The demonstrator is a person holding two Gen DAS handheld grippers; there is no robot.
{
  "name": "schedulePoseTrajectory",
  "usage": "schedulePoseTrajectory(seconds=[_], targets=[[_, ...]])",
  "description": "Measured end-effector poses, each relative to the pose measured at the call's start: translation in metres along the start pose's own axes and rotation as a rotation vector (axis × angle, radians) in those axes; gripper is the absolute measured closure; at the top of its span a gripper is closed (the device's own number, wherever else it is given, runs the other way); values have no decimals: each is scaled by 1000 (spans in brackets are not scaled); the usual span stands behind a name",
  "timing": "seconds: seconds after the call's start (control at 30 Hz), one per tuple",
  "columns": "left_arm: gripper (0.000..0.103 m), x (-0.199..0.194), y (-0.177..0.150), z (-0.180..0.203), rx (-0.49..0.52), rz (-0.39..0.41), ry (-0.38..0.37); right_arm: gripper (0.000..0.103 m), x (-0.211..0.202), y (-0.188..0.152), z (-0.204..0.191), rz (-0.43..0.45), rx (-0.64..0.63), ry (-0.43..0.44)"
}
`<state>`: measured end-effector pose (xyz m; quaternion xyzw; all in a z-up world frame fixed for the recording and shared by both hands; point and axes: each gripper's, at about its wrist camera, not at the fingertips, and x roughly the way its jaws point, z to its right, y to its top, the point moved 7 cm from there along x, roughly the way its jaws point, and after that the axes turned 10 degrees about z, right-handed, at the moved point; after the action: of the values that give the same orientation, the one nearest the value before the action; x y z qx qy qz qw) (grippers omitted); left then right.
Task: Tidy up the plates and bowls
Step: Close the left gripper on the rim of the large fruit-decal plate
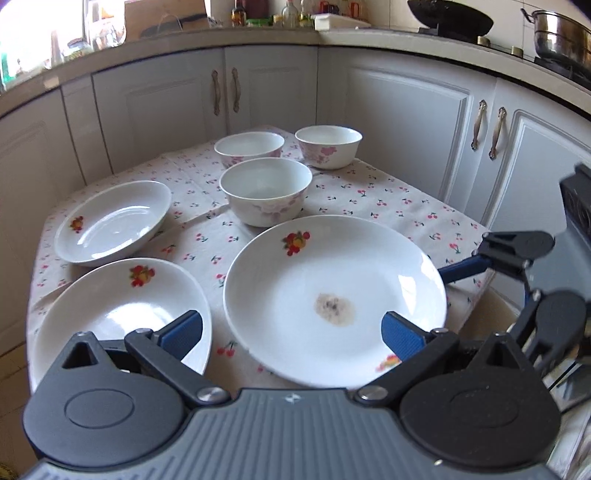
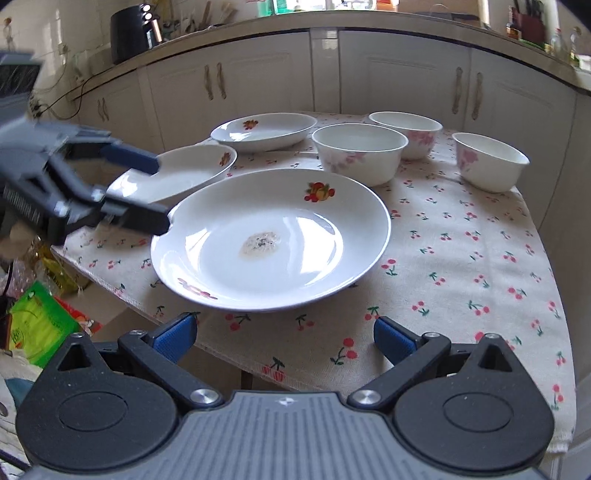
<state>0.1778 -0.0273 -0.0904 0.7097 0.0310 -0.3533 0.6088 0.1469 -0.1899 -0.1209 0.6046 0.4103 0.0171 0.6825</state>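
Three white fruit-print plates and three white pink-flowered bowls sit on a cherry-print tablecloth (image 1: 388, 199). The biggest plate (image 1: 332, 295) (image 2: 273, 236) has a brown stain at its centre. My left gripper (image 1: 291, 334) (image 2: 160, 192) is open; one finger hangs over this plate's rim, the other over the near-left plate (image 1: 110, 314) (image 2: 184, 173). My right gripper (image 2: 284, 338) is open at the table's front edge, just short of the stained plate and empty. A third plate (image 1: 110, 225) (image 2: 264, 129) lies further back. Behind the plates stand the bowls (image 1: 266, 188) (image 1: 249, 146) (image 1: 328, 144).
White kitchen cabinets (image 1: 266, 85) wrap around the small table. The counter holds a wok (image 1: 450, 16), a steel pot (image 1: 561, 37) and bottles. Bags and packets (image 2: 37, 325) lie on the floor left of the table. Bare cloth (image 2: 461, 258) spreads right of the stained plate.
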Motion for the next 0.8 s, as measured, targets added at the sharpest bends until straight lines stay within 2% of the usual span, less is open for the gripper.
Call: schedulePoseTrajectory(seconds=[0.23,0.57,0.7,0.8], targets=[[1,36,15,-5,30,-50,-32,0,16,1,3,11,-102,-9],[3,72,24,-16,45,-120,-92,0,12,-4,5,97,-121,27],[5,82,26,-17,47,-152,-131,0,14,-1,4,84,-120,25],[11,88,27,-17,58,-174,-155,0,15,0,1,94,-136,23]])
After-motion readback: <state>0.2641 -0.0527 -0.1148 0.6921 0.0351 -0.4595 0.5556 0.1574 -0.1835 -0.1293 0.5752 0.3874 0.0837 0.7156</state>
